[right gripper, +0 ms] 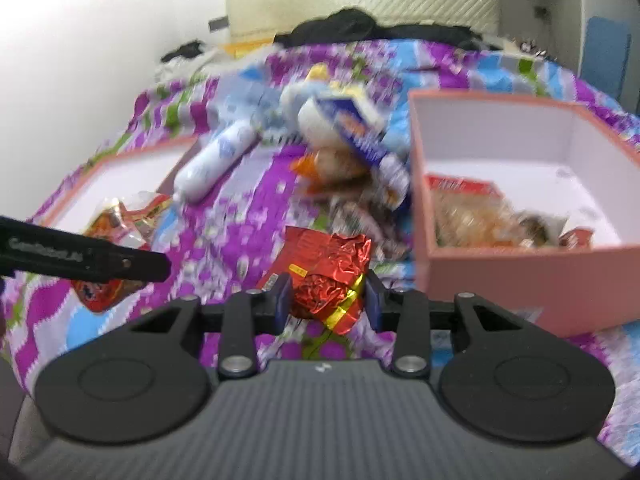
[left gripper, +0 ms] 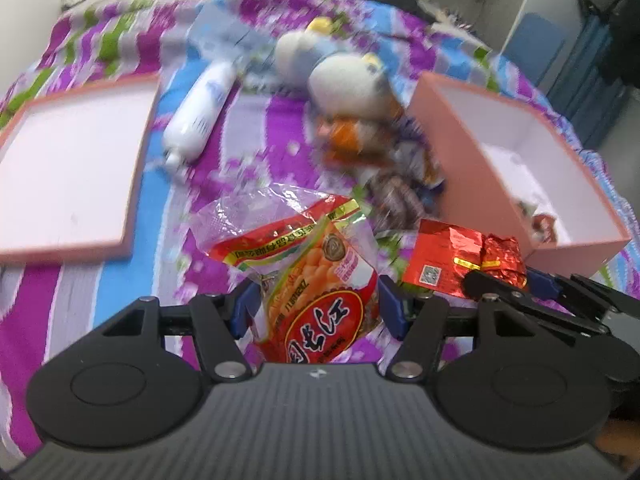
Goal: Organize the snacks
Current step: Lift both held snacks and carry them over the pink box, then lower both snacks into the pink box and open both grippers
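My left gripper is shut on a red and orange corn snack bag, whose clear top sticks out ahead of the blue pads. My right gripper is shut on a crumpled red foil packet with a yellow band. In the left wrist view the right gripper shows at the lower right with the foil packet, close to the pink box. One left finger crosses the right wrist view at the left, the corn bag around it.
The open pink box holds several snacks. Its shallow pink lid lies at the left on a purple patterned blanket. A white tube pack, white round packs and a heap of small snacks lie between them.
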{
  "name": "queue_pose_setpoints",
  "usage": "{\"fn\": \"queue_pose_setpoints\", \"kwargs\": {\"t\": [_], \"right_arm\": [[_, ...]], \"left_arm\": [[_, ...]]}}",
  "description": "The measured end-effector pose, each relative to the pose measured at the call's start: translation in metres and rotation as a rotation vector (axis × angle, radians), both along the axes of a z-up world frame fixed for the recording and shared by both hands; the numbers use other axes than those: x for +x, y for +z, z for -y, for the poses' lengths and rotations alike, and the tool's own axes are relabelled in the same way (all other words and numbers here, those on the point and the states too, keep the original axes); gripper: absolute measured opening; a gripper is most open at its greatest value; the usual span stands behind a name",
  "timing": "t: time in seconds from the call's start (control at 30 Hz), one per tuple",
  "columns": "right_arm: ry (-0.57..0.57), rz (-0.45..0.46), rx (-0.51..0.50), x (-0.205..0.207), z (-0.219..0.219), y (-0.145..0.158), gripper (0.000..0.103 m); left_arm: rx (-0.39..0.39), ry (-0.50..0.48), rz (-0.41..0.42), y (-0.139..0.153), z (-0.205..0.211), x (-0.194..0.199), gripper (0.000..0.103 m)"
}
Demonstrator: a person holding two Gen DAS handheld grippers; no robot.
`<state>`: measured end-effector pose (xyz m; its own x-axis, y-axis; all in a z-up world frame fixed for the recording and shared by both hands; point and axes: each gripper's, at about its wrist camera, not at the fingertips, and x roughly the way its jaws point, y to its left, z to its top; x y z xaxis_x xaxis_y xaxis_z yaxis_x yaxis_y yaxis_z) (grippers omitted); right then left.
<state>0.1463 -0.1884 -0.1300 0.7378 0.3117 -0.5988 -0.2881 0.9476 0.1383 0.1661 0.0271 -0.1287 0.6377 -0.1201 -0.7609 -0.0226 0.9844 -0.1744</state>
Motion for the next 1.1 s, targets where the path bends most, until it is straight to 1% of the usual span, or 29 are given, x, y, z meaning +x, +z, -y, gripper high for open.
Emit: {"fn": "queue_pose_setpoints", "kwargs": {"t": [0.13,0.2,0.3,0.47,0.57,0.73,0.83,1.0,1.1], "right_arm": [[-0.041,0.056,0.023,0.001,0.016,0.029,0.04],[-0.068,0.089,0.017,0.0,0.024,0.045,0.04],[-0.099,0.13,0.033,-0.001,0.042,0.067,0.04],[-0.162,0.193,0.032,0.003,0.071,0.095,0.04],[-0.202,0.212,0.018,0.011,0.089,0.104,0.04],[-0.274,0.193,0.003,0.034,0.122,0.104,0.04],[-0.314,0.153,0.001,0.053,0.142,0.095,0.04],[-0.375,0.038,-0.009,0.092,0.169,0.066,0.041],[-0.419,-0.046,-0.007,0.117,0.185,0.046,0.041]], "left_arm": [[-0.015,-0.043,0.065,0.029,0.014,0.01,0.067],[-0.012,-0.069,0.097,0.043,0.025,0.014,0.067],[-0.032,-0.109,0.132,0.063,0.041,0.019,0.067],[-0.051,-0.176,0.193,0.093,0.075,0.033,0.067],[-0.062,-0.211,0.212,0.104,0.096,0.046,0.067],[-0.088,-0.272,0.205,0.113,0.133,0.077,0.067],[-0.104,-0.317,0.177,0.109,0.159,0.105,0.067],[-0.11,-0.409,0.099,0.089,0.205,0.163,0.068],[-0.113,-0.462,0.046,0.069,0.228,0.197,0.068]]}}
